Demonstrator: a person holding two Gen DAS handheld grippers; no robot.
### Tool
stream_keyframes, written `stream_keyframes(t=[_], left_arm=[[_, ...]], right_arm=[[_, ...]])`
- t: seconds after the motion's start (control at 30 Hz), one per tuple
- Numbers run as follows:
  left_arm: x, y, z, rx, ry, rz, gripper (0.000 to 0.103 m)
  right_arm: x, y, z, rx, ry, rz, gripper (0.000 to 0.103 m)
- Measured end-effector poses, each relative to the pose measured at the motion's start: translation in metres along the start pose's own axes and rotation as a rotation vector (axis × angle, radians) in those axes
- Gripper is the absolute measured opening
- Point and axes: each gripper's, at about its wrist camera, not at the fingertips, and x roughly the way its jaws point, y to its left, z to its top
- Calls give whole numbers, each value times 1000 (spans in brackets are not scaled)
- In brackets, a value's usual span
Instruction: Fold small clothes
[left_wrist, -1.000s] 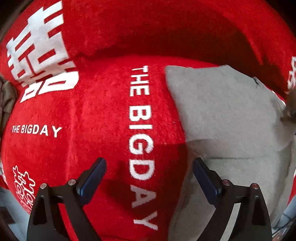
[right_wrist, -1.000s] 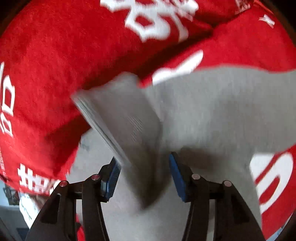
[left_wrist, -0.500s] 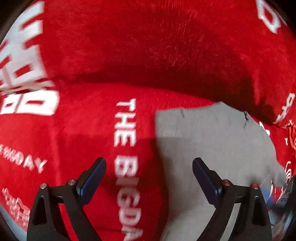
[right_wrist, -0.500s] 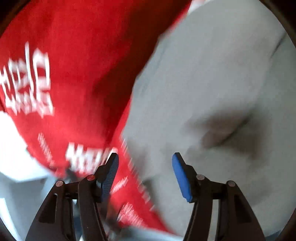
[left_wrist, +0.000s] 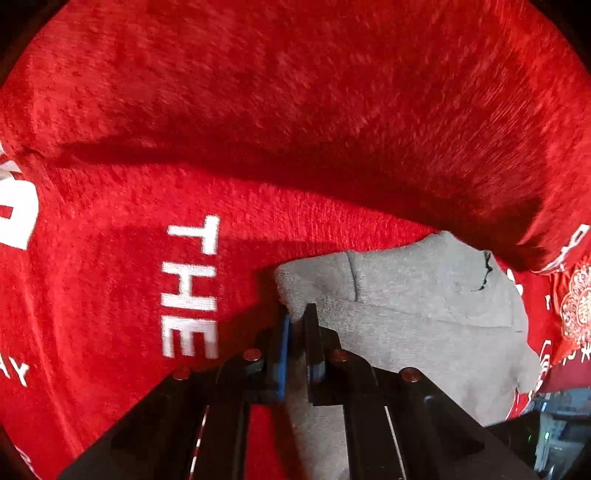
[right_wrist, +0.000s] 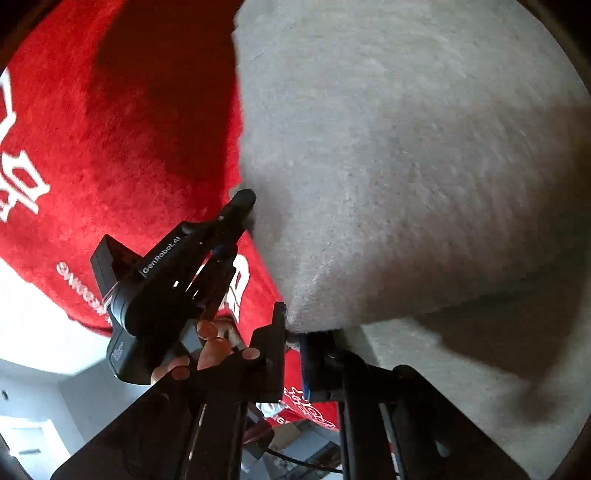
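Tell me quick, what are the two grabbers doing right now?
Left gripper: closed, pinching a corner of the grey garment.
Right gripper: closed, pinching an edge of the same grey garment.

The grey garment (left_wrist: 424, 325), a soft knit piece with a seam line and a small dark thread mark near its far edge, lies partly folded on the red blanket (left_wrist: 295, 110), one corner bunched up where fabric doubles over itself.

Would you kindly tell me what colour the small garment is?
Plain grey garment, clearest in the right wrist view.
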Motion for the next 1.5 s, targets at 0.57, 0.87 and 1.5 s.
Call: stream_keyframes(t=[0.57,0.87,1.5], left_arm=[[-40,33,-11,-5,-75,106,7],[-47,-8,-21,121,-65,91,7],[-35,-10,-22,64,-67,231,7]], right_arm=[[-75,14,14,-255,5,-220,73],[-223,-33,88,-40,-418,-400,60],[-246,-38,152,-235,-391,-579,27]])
